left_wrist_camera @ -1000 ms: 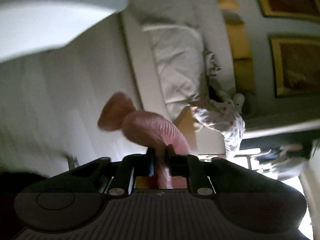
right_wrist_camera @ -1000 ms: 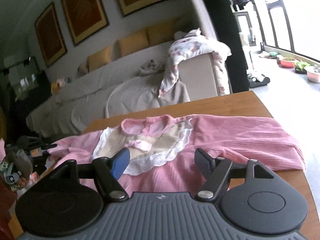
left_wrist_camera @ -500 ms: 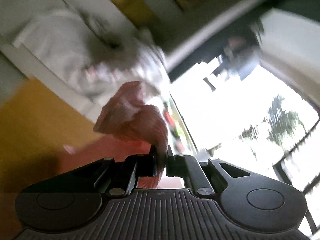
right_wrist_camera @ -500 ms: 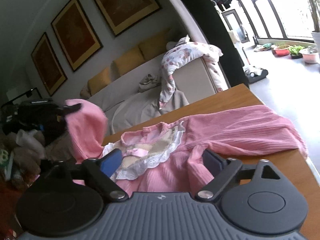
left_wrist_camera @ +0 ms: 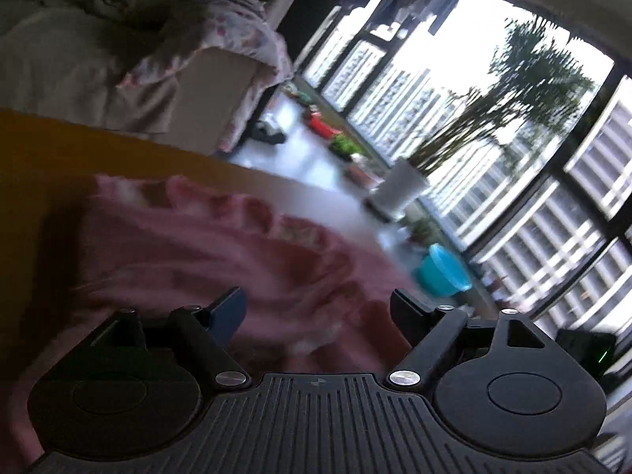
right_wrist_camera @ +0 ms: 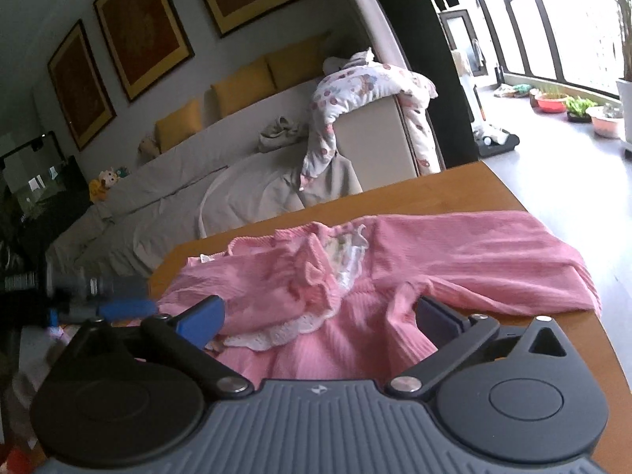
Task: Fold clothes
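Right wrist view: pink garment (right_wrist_camera: 399, 276) lies on the desk (right_wrist_camera: 446, 193), one sleeve folded across its chest
Right gripper (right_wrist_camera: 320, 316): jaws spread, empty
Left gripper (left_wrist_camera: 318, 308): jaws spread too, blurry pink under it

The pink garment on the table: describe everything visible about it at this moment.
The pink garment is a ribbed knit top with white lace trim and a small pink bow at the chest. It lies spread on the wooden table, one sleeve folded across the front, the other stretched rightward. Neither open gripper holds it.
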